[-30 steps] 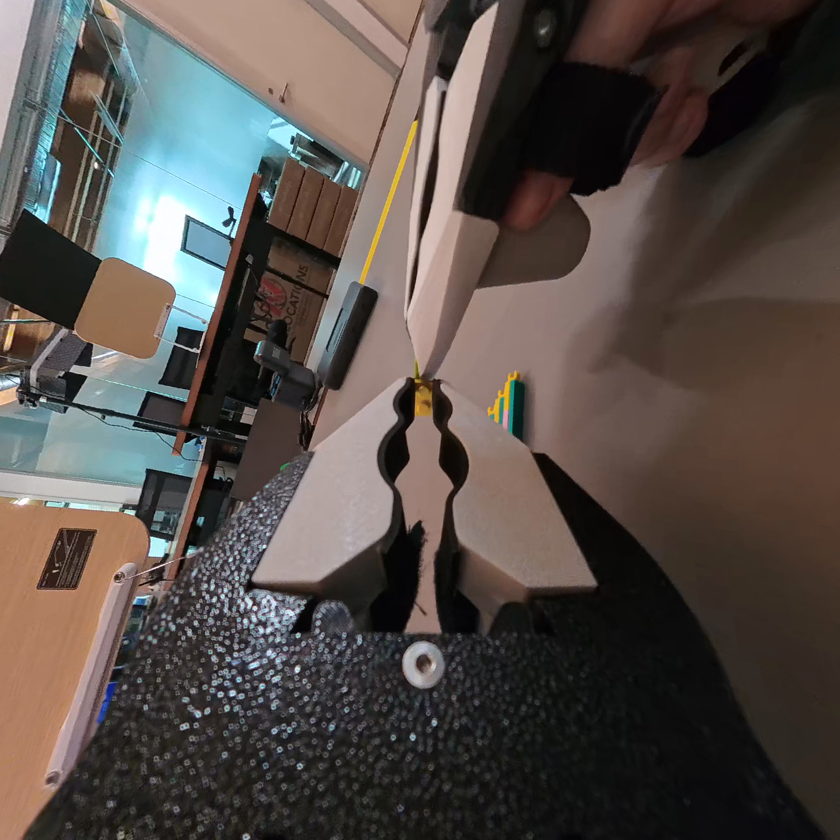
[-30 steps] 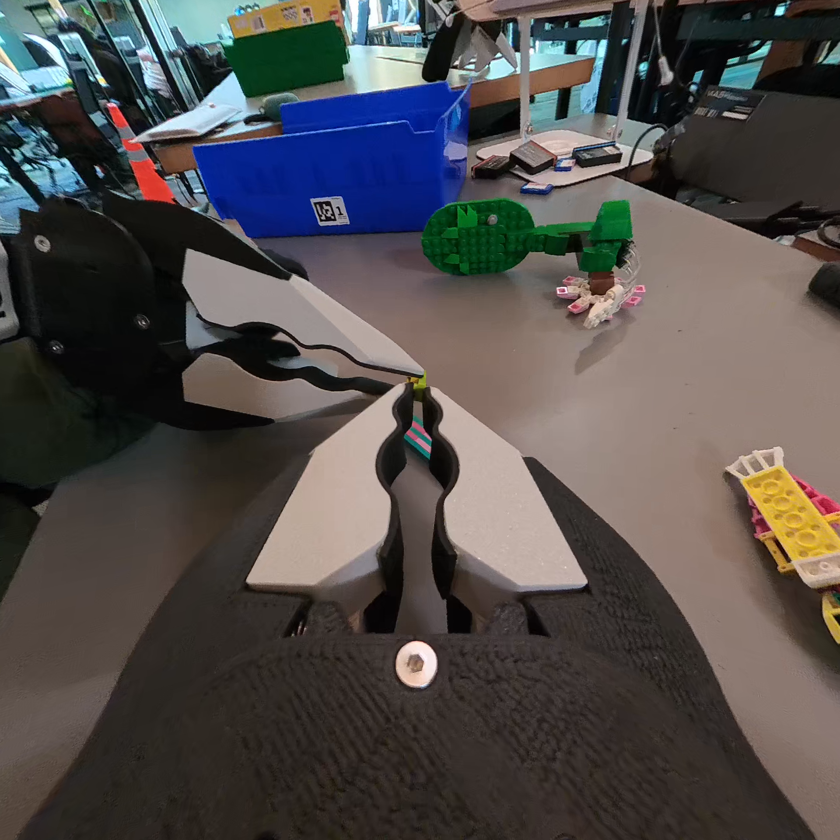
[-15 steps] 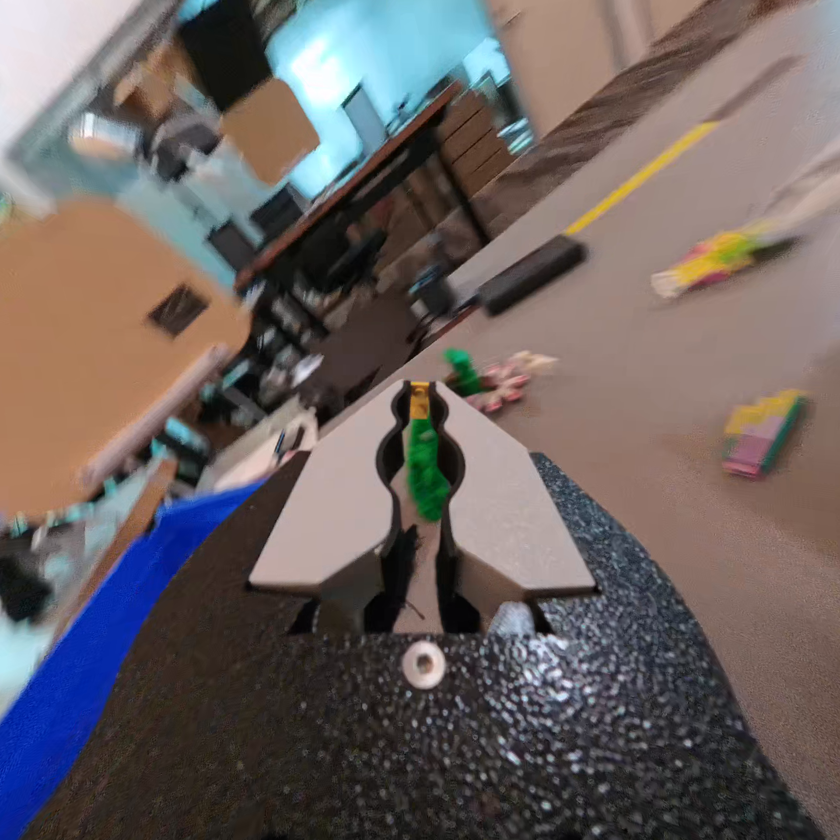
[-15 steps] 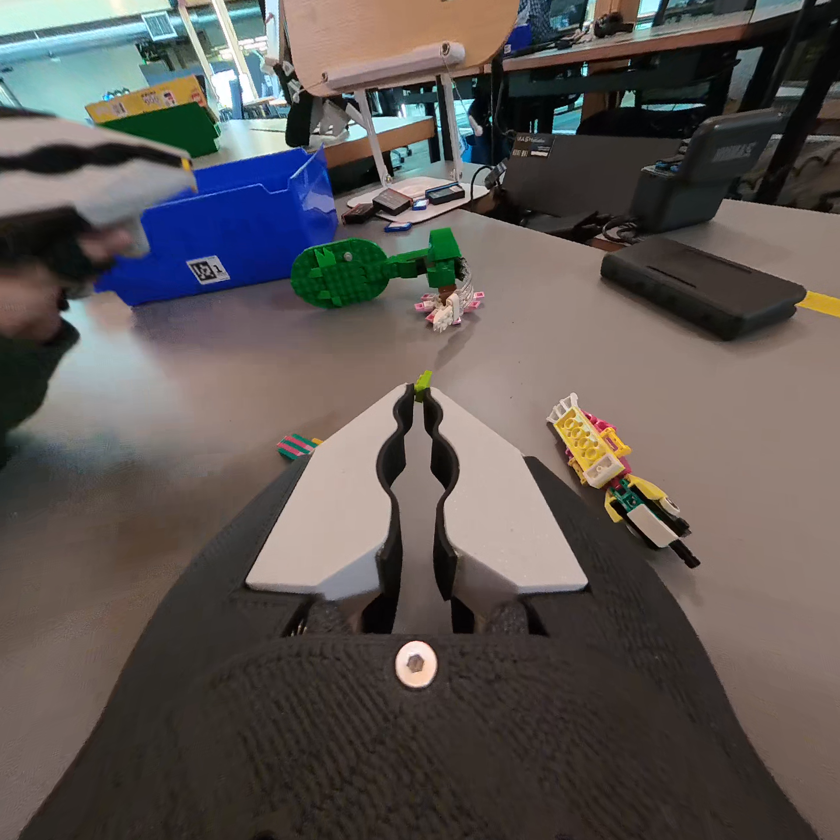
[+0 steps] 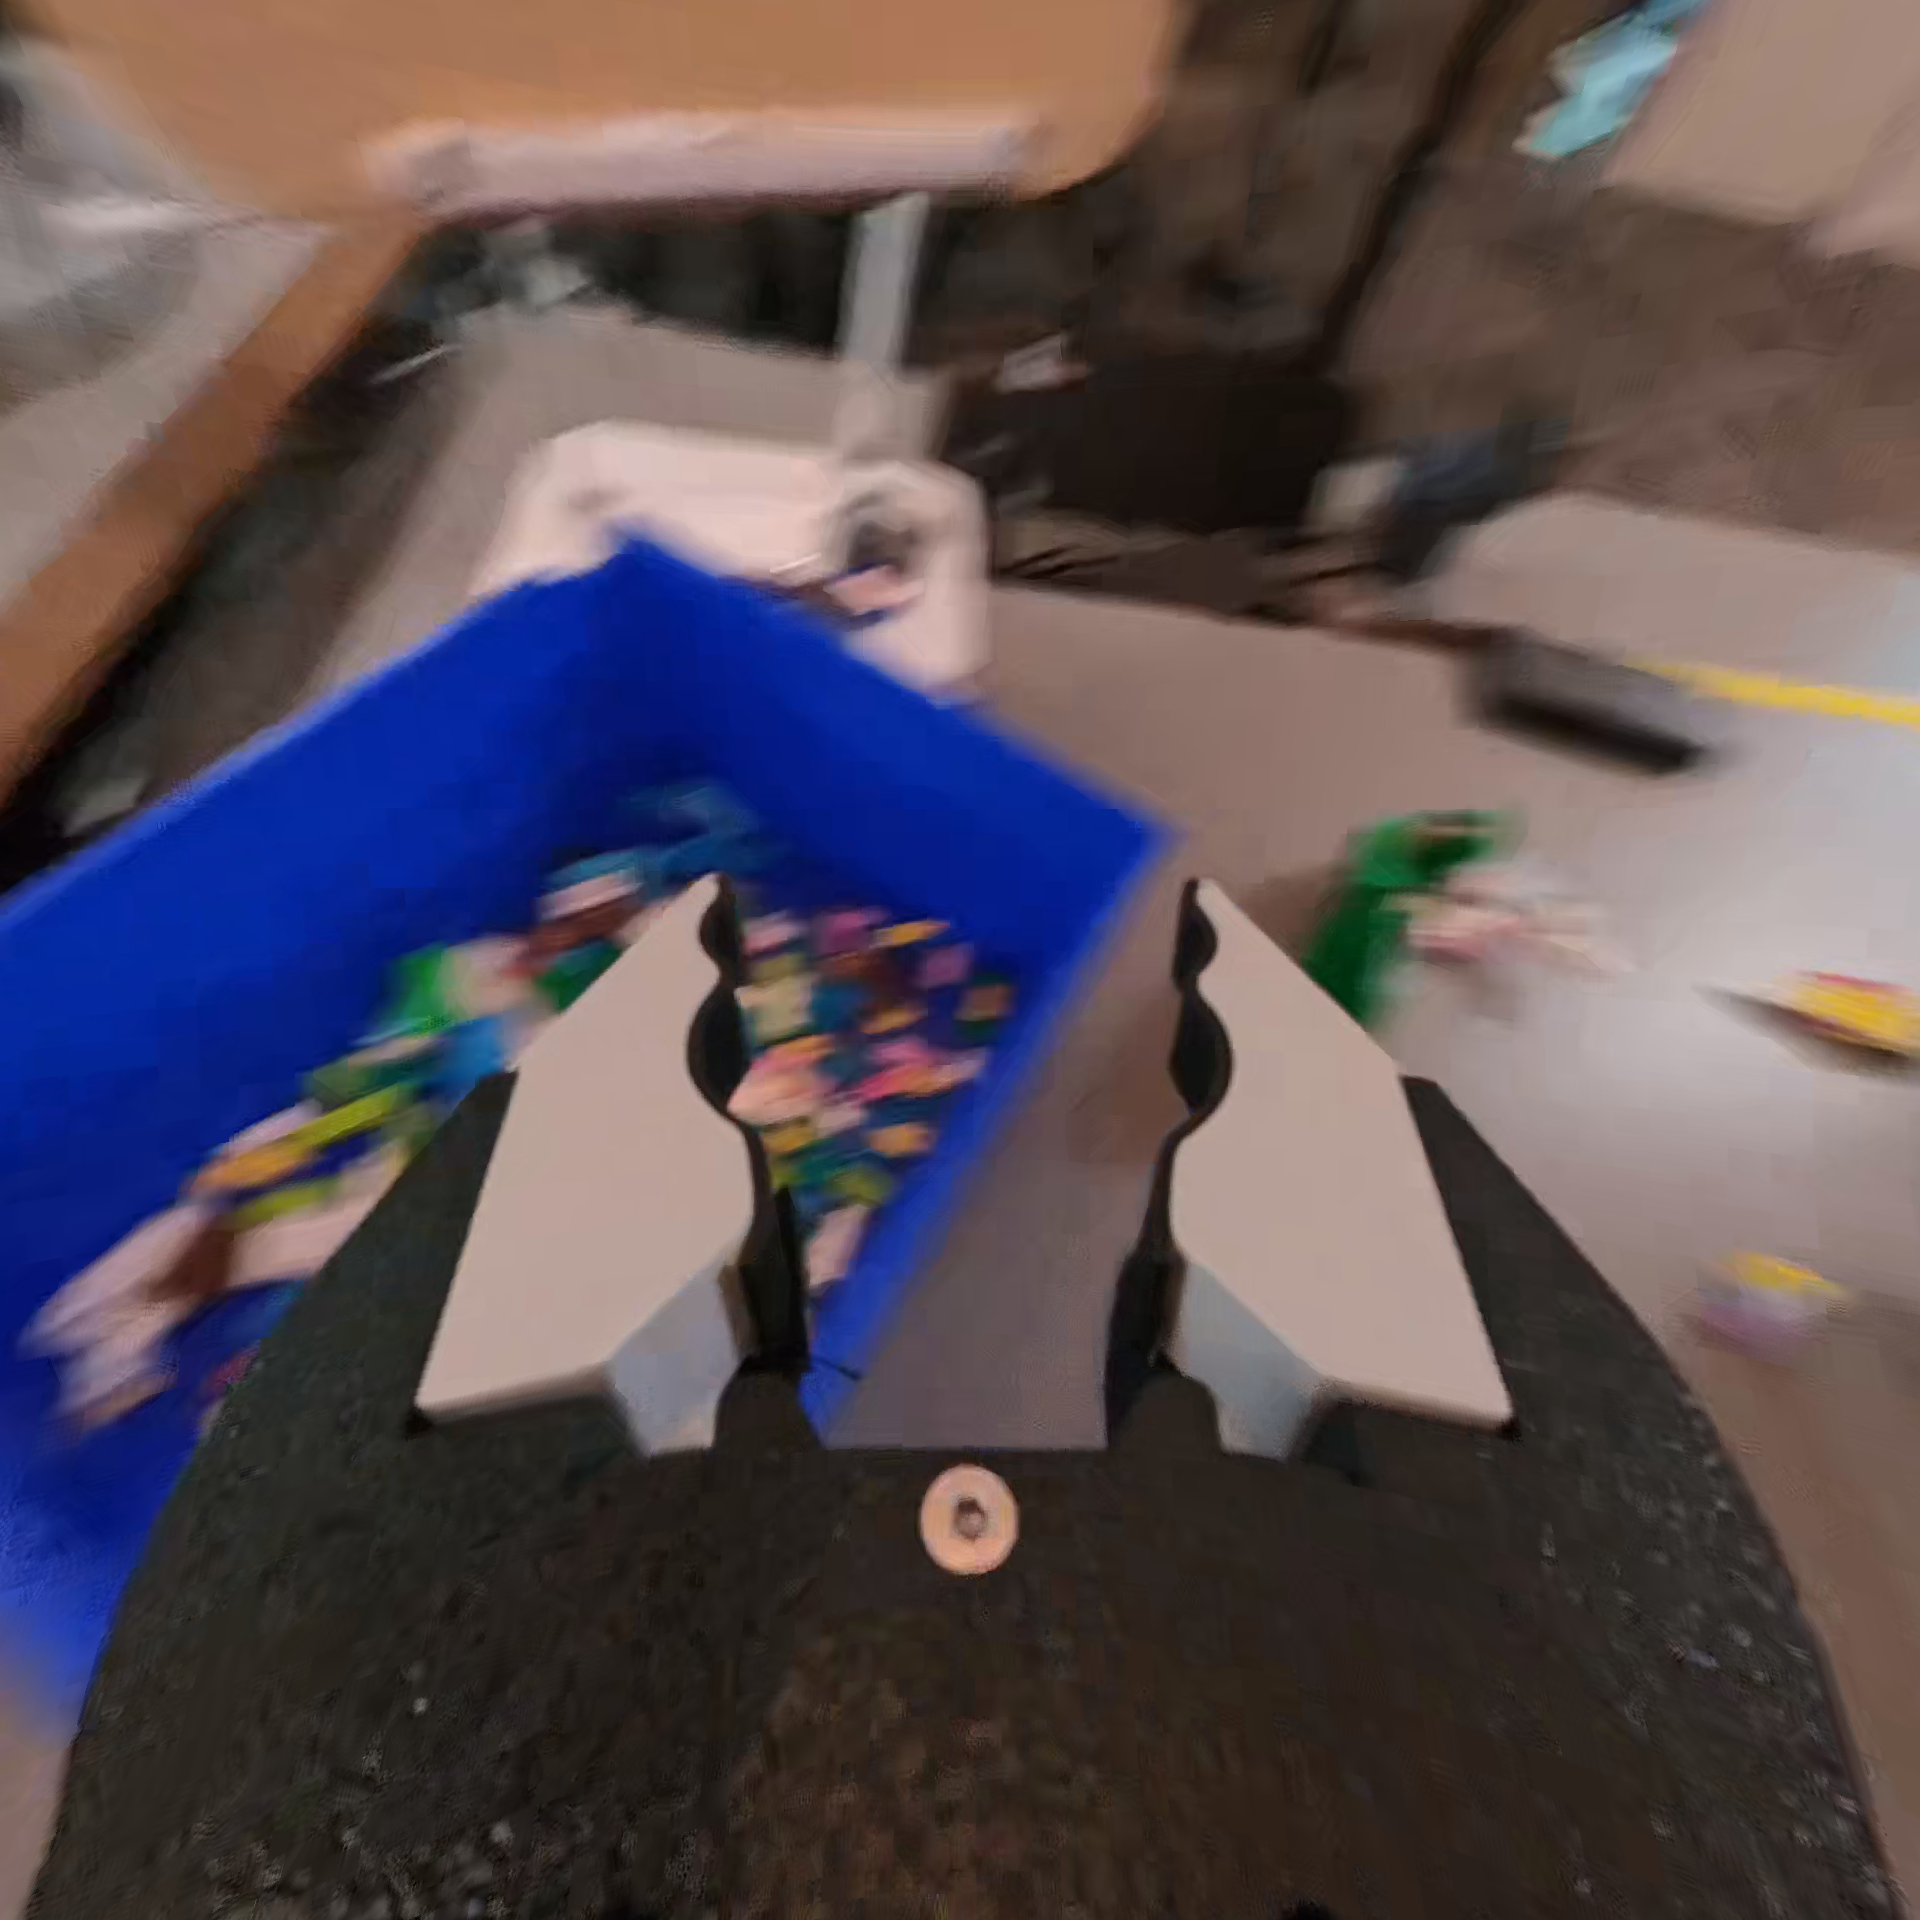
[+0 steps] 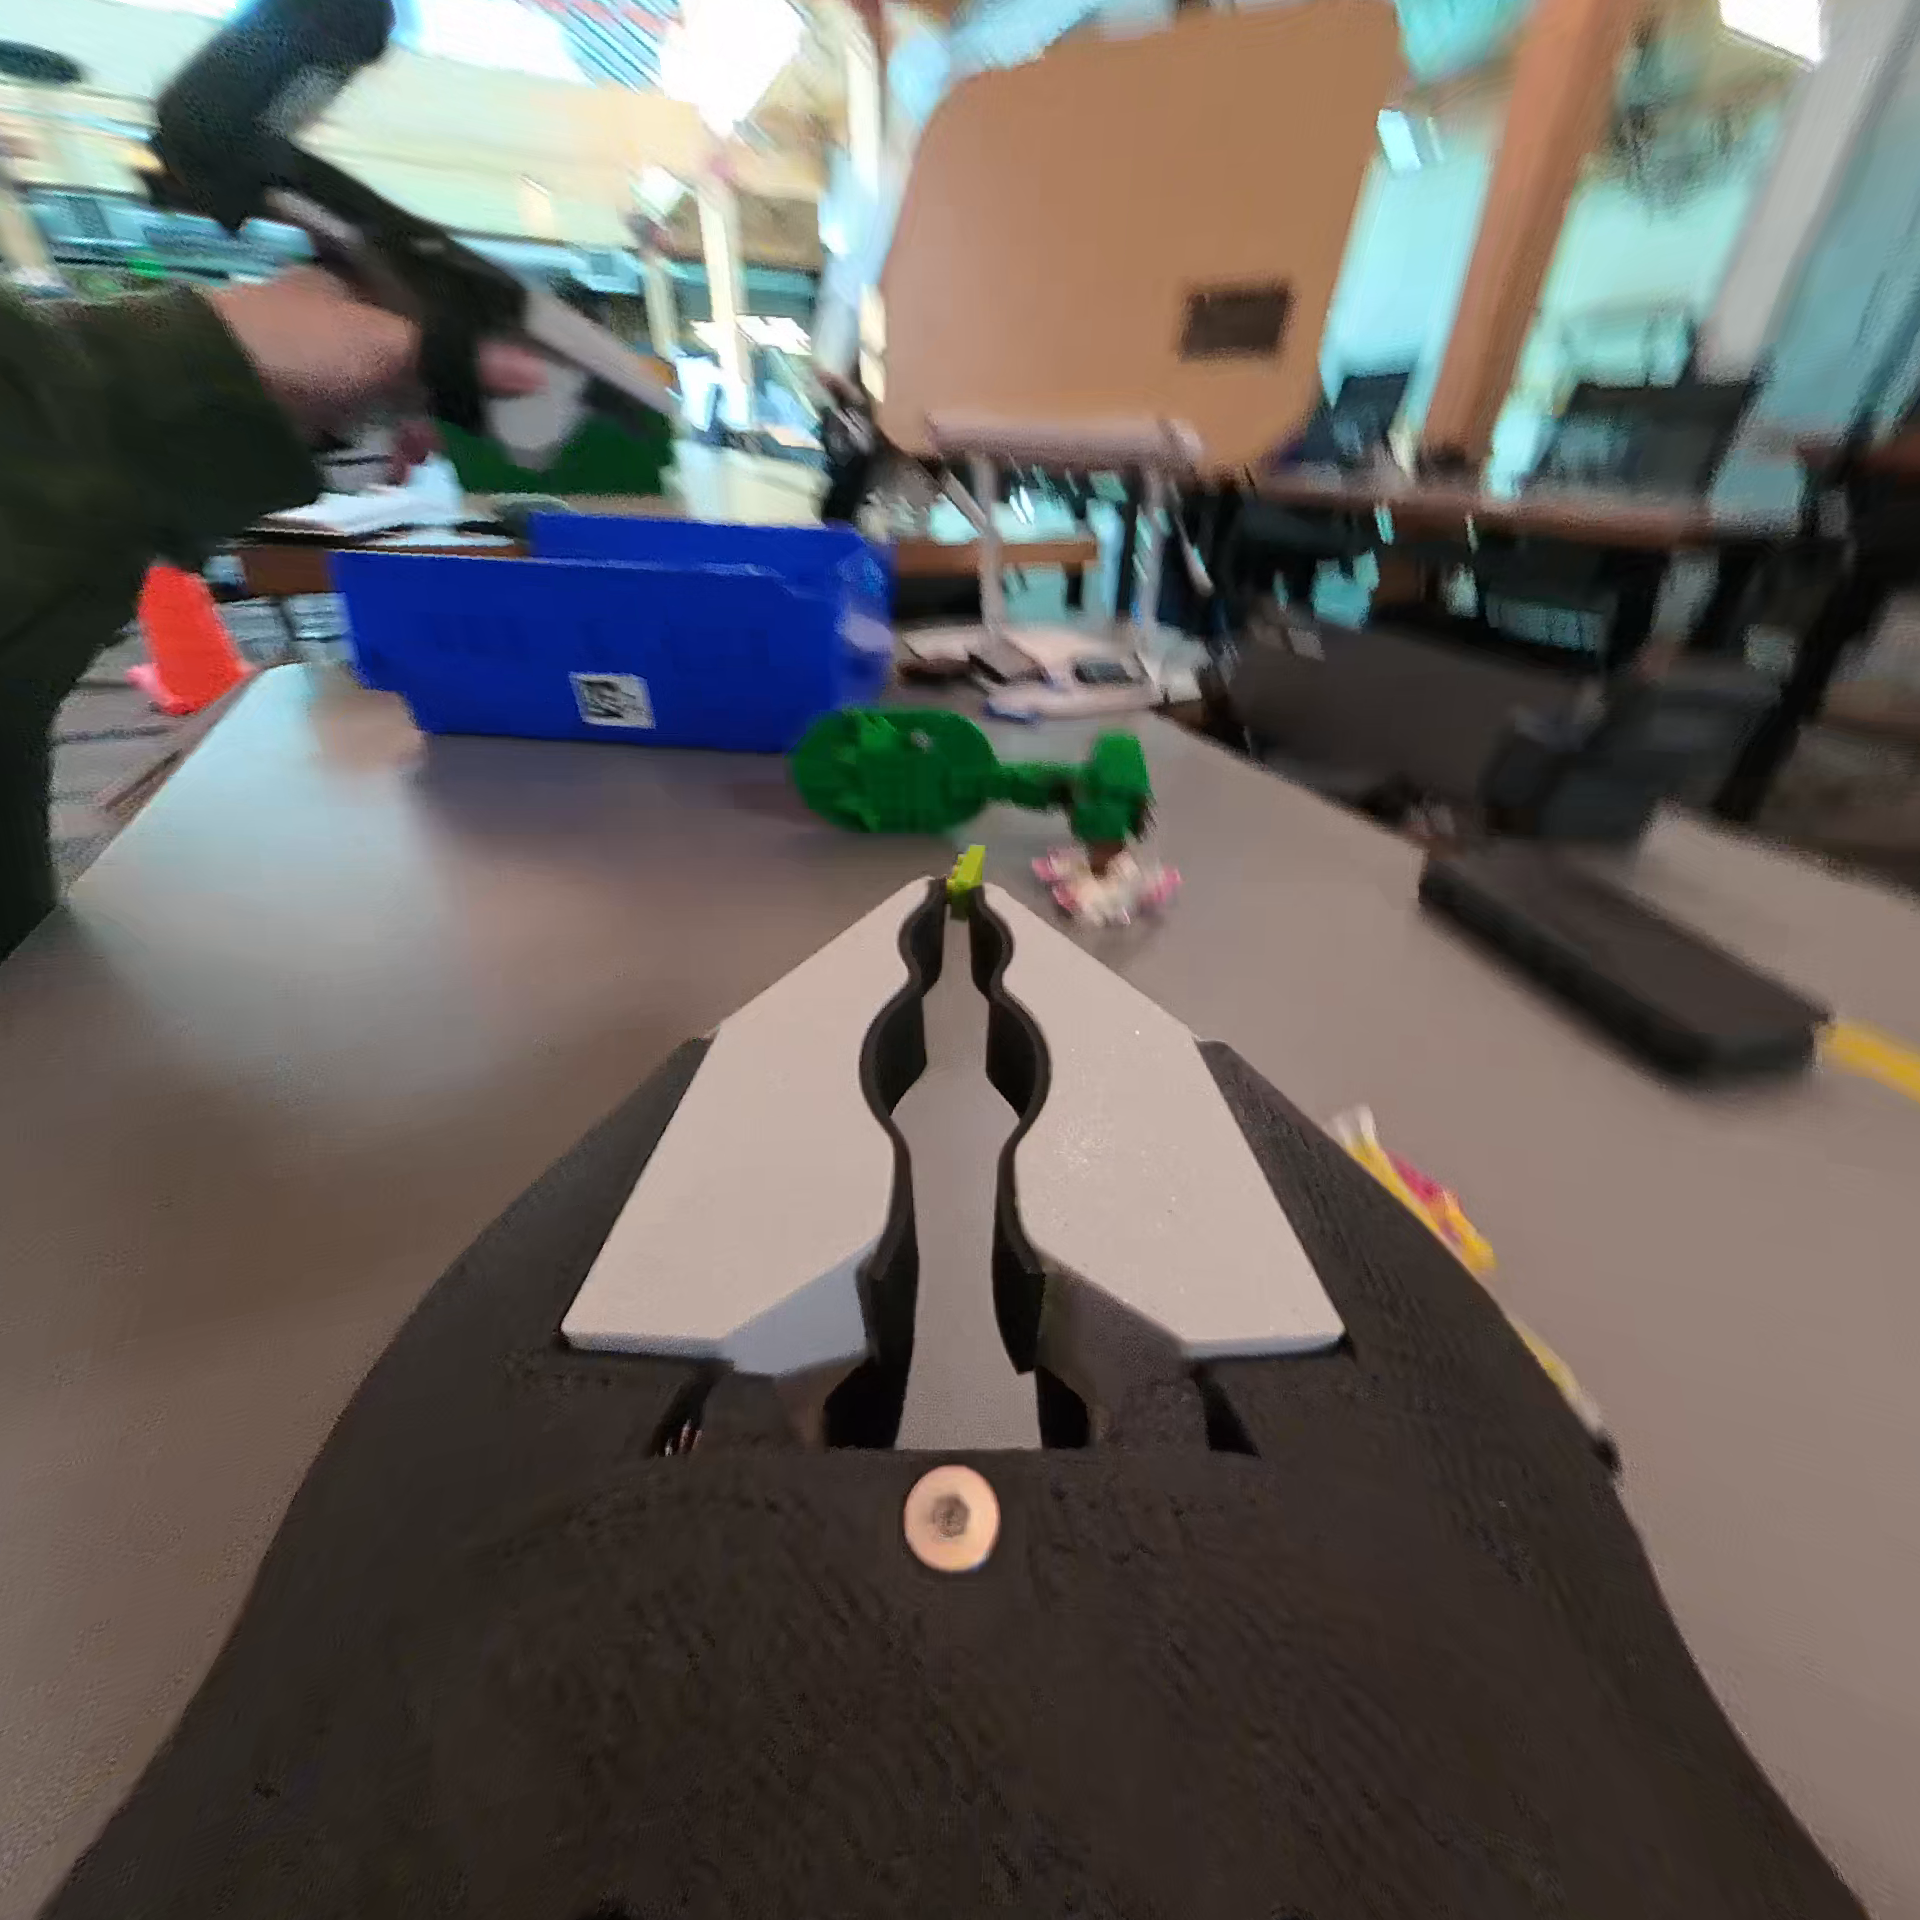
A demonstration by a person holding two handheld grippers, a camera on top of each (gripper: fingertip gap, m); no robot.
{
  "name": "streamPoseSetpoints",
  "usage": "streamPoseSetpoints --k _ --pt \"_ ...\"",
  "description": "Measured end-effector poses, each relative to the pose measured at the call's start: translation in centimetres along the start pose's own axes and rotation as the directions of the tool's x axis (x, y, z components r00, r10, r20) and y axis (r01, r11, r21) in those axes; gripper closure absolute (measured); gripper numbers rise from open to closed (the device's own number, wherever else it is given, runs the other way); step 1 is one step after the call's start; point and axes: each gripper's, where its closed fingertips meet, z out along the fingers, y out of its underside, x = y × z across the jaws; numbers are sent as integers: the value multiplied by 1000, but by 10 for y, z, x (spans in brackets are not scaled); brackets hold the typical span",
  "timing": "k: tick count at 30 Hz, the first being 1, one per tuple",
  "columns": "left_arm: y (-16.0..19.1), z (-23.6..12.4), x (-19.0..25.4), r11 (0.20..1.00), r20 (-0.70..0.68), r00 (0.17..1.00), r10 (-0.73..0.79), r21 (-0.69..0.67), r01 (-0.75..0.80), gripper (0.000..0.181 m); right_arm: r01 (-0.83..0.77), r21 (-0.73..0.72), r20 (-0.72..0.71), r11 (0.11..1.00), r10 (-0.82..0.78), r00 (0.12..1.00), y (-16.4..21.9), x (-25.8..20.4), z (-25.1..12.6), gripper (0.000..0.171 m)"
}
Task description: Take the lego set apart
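Clearly the left tongs [image 5: 954,904] are spread wide and hold nothing, poised over the blue bin [image 5: 852,717], whose floor is littered with loose coloured bricks [image 5: 862,997] (the view is badly smeared, so single pieces cannot be told apart). The right tongs [image 6: 961,896] are pressed together, pinching a small lime-green piece [image 6: 968,871] at their very tips, above the grey tabletop [image 6: 364,997].

What is left of the lego set lies scattered on that tabletop: a green leaf-shaped build [image 6: 935,774] just in front of the bin, a pink and white cluster [image 6: 1107,883] beside its stalk end, and a yellow and pink chunk [image 6: 1423,1195] near the right tongs.

My reading is that the step in hand is carrying the pulled-off piece to the bin. To do it well, the right tongs should keep steady pressure, since the piece is held only by the tips and could pop out sideways. Bring it well over the bin wall before spreading the tongs, and release low so it does not bounce out. The left tongs should clear the bin first, so the two do not collide.
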Motion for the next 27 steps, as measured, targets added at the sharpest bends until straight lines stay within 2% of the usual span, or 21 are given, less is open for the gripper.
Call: streamPoseSetpoints --k 1,2,3,4,5,7,8,10,12,14,16,19,21,22,24,25,27 --pt "-2 -5 49 999 -180 984 14 41 -6 110 81 59 46 995 -84 995 -8 -13 -2 169" --pt "3 -14 104 998 -380 924 36 53 -17 120 171 109 91 979 -181 979 -13 -29 -3 169" --pt "14 -26 157 998 -560 827 56 48 -35 130 248 162 135 955 -270 953 -19 -46 -6 169" --pt "30 -41 206 996 -706 702 87 45 -78 140 266 218 191 939 -308 932 -24 -63 -9 169" --pt "49 -56 247 986 -800 581 147 75 -147 151 195 254 279 947 -265 923 -29 -79 -12 169" --pt "94 -70 297 924 -831 443 336 200 -325 153 -67 262 494 963 -74 866 -41 -100 -22 169" --pt "113 -73 313 874 -813 389 434 275 -401 153 -148 256 555 955 -20 832 -45 -104 -26 169" --pt "140 -79 335 793 -770 313 556 378 -478 154 -181 231 607 956 3 795 -45 -110 -29 169" --pt "147 -83 349 799 -778 295 554 397 -452 154 -191 208 642 959 14 767 -43 -117 -30 169" --pt "143 -86 355 862 -828 307 469 355 -361 151 -204 192 667 960 25 745 -41 -122 -30 169" --pt "143 -88 356 908 -876 292 383 299 -294 162 -204 180 680 962 28 732 -40 -125 -31 169" --pt "142 -88 352 924 -883 302 360 291 -248 177 -193 173 692 966 20 721 -39 -128 -32 169" --pt "144 -86 348 922 -879 318 356 276 -271 177 -181 163 684 970 21 729 -35 -129 -29 169" --pt "143 -84 343 913 -861 339 379 287 -291 178 -173 159 672 972 22 740 -33 -128 -27 163" --pt "115 -74 312 898 -761 480 436 331 -291 178 -151 171 626 974 11 779 -29 -120 -22 156" --pt "90 -66 283 902 -672 602 431 340 -267 178 -137 180 589 974 5 808 -28 -113 -19 155" --pt "34 -50 197 910 -388 849 359 346 -227 179 -116 197 497 974 3 867 -27 -95 -13 155"
